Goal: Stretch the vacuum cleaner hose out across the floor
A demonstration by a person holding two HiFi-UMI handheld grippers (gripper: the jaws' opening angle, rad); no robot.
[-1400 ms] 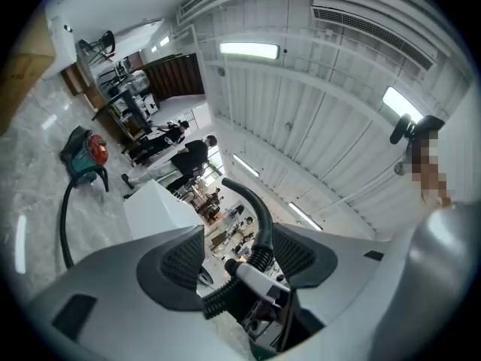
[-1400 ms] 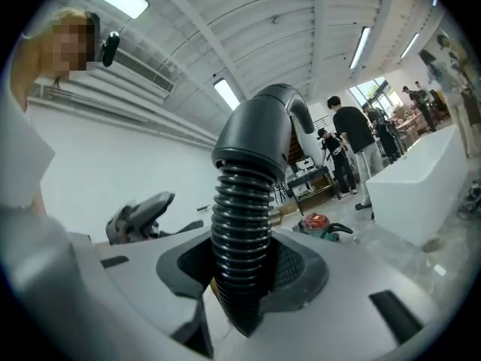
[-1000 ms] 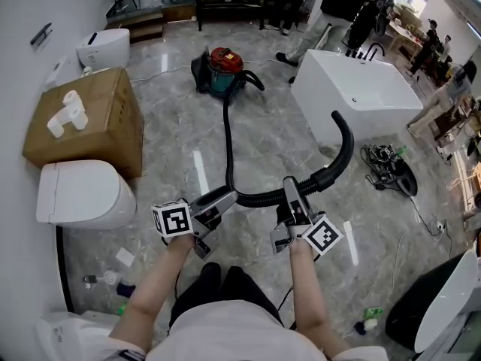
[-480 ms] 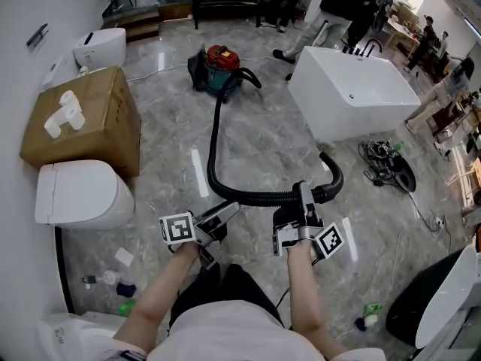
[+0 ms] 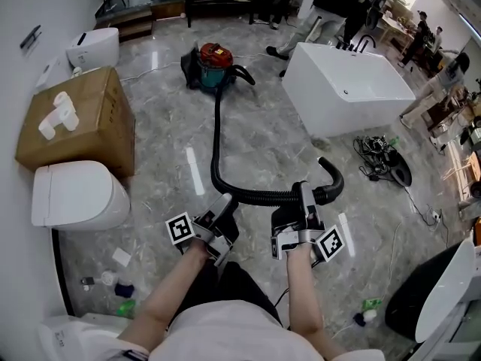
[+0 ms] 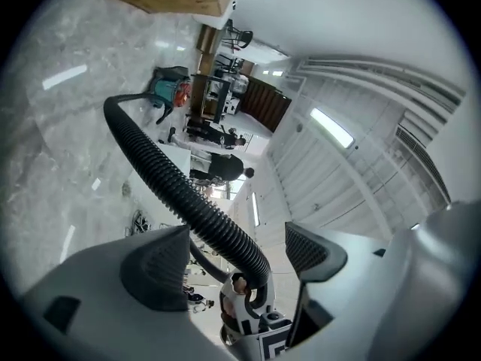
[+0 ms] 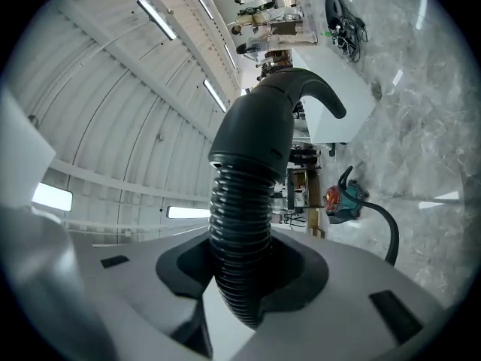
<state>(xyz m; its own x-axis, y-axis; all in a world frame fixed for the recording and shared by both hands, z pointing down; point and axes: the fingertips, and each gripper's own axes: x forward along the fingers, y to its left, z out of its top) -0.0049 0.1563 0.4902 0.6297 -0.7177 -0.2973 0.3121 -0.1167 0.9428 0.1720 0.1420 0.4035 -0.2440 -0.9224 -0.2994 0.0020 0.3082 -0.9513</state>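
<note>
the hose (image 5: 216,145) runs from the vacuum cleaner (image 5: 213,60) toward the person, then rightward; right tool (image 5: 304,195) clamps near its end, left tool (image 5: 225,207), jaws just opening, straddles it loosely.

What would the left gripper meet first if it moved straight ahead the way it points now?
The black vacuum cleaner hose: it runs between the left gripper's jaws, which have just been opening and stand apart. Depth is unclear, but contact looks almost immediate.
</note>
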